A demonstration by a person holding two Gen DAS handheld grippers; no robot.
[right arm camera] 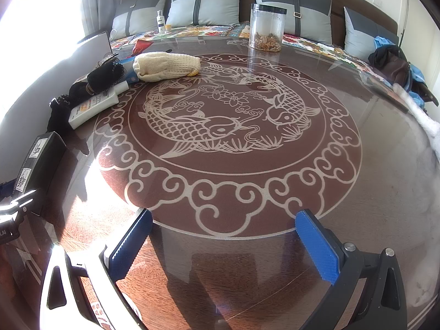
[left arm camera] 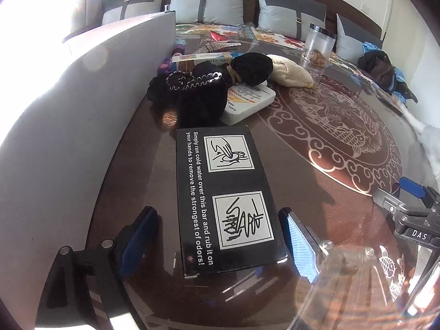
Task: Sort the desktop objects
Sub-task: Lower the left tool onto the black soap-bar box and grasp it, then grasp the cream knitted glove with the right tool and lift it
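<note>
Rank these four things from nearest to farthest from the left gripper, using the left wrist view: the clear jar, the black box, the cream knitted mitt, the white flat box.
1. Black box: between the open left gripper's fingers, flat on the table.
2. White flat box: just beyond, partly under the black yarn items.
3. Cream knitted mitt: farther back, right of centre.
4. Clear jar: farthest, near the table's far edge.

The middle of the round table, over the fish picture, is bare, so a gripper can pass there freely. At nine to eleven o'clock in the right wrist view a black box, a white bottle, black fuzzy things and a cream knit mitt crowd the edge. A clear jar stands at twelve o'clock, and a grey board walls off that same crowded edge.
</note>
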